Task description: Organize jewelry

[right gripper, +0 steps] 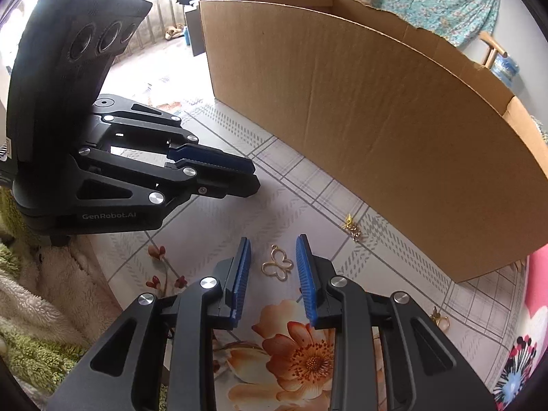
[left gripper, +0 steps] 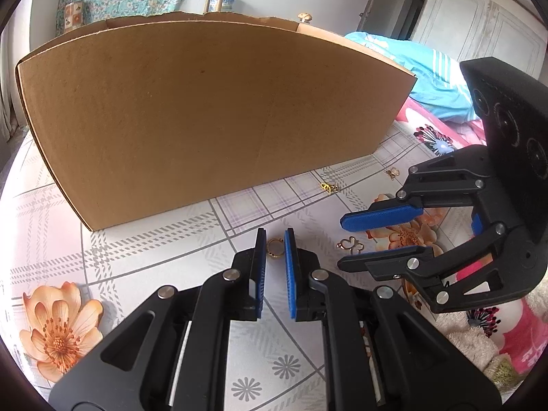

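Observation:
A gold ring [left gripper: 275, 249] lies on the tablecloth between the blue pads of my left gripper [left gripper: 275, 239], which is open around it without touching. A gold butterfly pendant [right gripper: 276, 266] lies between the open pads of my right gripper [right gripper: 273, 248]; it also shows in the left wrist view [left gripper: 350, 244]. The right gripper [left gripper: 342, 239] appears open in the left wrist view, just right of the left one. The left gripper [right gripper: 255, 178] shows in the right wrist view. A small gold piece [left gripper: 329, 187] [right gripper: 352, 227] lies near the cardboard box [left gripper: 205, 120] [right gripper: 376, 120]. Another gold piece [left gripper: 391, 172] [right gripper: 440, 318] lies further right.
The open-topped cardboard box stands on the far side of the checked, flowered tablecloth [left gripper: 137, 257]. Fluffy towels [right gripper: 41, 291] lie at the table's near left in the right wrist view. Blue fabric [left gripper: 435, 78] lies beyond the box's right end.

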Tool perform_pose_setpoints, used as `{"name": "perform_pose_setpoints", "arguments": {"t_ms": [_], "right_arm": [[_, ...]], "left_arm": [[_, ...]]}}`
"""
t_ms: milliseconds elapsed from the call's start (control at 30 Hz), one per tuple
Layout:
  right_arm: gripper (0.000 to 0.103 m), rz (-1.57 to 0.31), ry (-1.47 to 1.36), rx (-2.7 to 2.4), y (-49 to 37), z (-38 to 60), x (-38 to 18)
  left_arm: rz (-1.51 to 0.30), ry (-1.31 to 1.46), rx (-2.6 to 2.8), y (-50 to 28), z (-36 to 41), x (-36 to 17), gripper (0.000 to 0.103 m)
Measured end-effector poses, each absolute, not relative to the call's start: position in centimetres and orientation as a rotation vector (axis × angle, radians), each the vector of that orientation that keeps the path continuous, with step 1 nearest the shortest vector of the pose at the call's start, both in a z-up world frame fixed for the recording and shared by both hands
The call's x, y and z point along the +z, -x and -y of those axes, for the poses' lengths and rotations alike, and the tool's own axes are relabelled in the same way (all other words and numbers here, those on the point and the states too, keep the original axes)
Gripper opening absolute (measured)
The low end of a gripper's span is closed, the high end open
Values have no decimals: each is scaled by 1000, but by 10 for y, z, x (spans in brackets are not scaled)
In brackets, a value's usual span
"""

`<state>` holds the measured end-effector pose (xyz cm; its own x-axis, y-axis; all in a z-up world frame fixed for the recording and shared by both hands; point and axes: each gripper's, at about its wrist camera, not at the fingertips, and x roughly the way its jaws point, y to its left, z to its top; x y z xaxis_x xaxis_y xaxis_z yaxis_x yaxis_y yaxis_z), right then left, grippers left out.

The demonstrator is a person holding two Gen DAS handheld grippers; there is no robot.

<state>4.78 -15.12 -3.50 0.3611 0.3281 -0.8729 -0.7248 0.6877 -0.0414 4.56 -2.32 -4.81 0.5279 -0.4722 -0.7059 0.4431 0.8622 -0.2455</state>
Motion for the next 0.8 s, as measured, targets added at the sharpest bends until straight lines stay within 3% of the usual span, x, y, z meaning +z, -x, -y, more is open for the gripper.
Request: {"name": "perform_pose_setpoints", "arguments": {"t_ms": [133, 233, 400, 800], "right_arm": [[26, -1020, 443, 729, -57, 155, -36], [16, -1036, 430, 705, -60, 152, -37], [12, -1046, 336, 582, -51, 152, -33], [7, -1038, -259, 195, -49, 198, -40]], "left_arm": [[-854, 43, -549, -46, 23, -49, 10], [-853, 47, -549, -46, 22, -49, 10], [-854, 50, -551, -46, 20, -49, 10], [-854, 49, -552, -46, 19, -49, 10]]}}
